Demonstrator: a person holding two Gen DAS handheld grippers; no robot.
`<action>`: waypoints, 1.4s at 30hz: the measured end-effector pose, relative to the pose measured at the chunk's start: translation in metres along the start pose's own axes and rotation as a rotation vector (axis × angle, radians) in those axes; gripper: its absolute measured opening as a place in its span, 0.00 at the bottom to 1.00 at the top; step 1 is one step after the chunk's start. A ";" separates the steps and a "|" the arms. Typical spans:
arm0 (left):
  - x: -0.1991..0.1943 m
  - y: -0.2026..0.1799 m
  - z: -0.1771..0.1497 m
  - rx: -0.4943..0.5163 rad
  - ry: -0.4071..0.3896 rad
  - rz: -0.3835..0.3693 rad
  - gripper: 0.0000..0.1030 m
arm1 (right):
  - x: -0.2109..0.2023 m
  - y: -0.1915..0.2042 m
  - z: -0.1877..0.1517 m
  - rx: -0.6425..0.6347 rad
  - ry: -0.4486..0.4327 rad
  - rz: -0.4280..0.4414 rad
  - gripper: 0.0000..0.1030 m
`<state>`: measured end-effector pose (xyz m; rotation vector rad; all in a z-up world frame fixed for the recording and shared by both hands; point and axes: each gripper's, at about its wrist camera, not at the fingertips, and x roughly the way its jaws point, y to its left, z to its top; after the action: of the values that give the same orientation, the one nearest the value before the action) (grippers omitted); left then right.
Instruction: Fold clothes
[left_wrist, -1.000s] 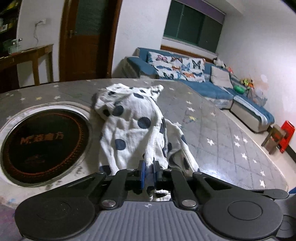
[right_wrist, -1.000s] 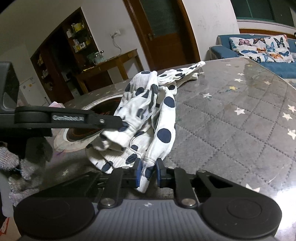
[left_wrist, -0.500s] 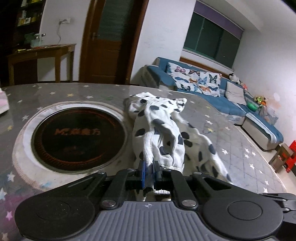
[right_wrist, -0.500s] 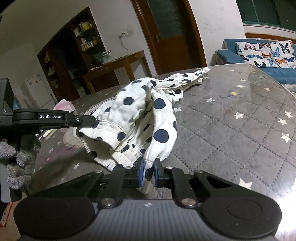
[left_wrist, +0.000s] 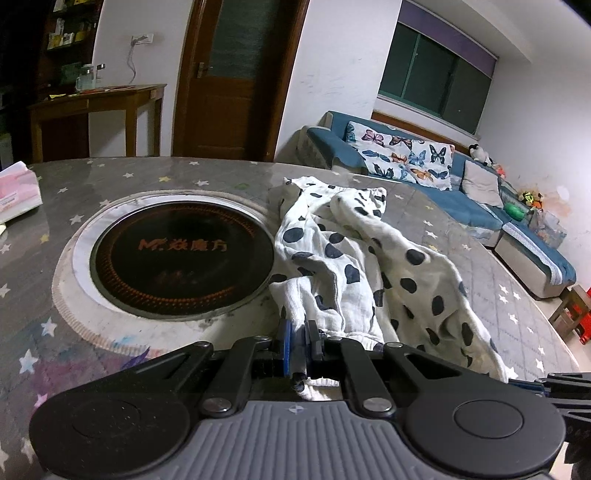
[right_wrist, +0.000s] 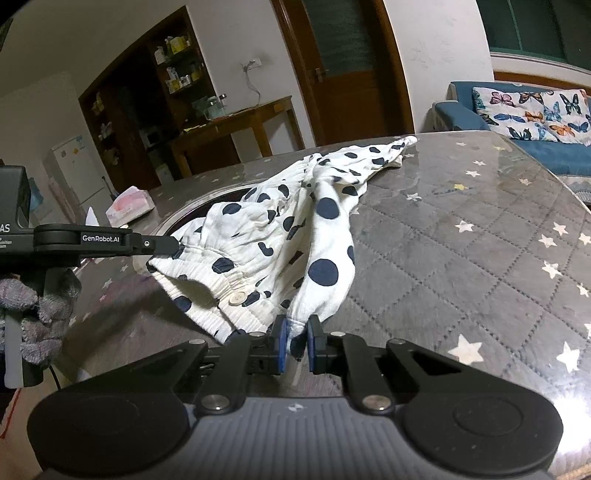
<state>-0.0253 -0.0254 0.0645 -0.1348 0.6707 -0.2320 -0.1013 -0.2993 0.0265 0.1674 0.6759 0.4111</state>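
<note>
1. The polka-dot garment lies rumpled on the round star-patterned table, just right of the inset round cooktop, its far end close to the table's back edge.
2. Bare tabletop spreads to the right of the cloth as far as the curved rim; a pink tissue pack sits near the far left edge.
3. The left gripper has its blue pads pressed together on the elastic waistband's near left corner.
4. The right gripper pinches a fold of the same cloth at its near right side, pads almost meeting.
5. The waistband between the two hangs slack, with one button showing.
6. A grey-gloved hand under the left gripper is cut off by the frame; the garment's underside is hidden.
</note>
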 end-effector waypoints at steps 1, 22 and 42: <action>-0.002 0.001 -0.001 -0.001 0.001 0.001 0.08 | -0.002 0.000 0.000 -0.003 0.001 0.001 0.10; -0.036 0.029 -0.059 -0.068 0.109 -0.012 0.08 | -0.033 0.008 -0.028 -0.072 0.118 0.050 0.10; -0.055 0.035 -0.043 -0.003 0.091 -0.025 0.28 | -0.019 -0.043 0.048 -0.072 0.076 -0.044 0.20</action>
<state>-0.0881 0.0205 0.0578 -0.1358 0.7601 -0.2622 -0.0705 -0.3470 0.0620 0.0688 0.7373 0.4008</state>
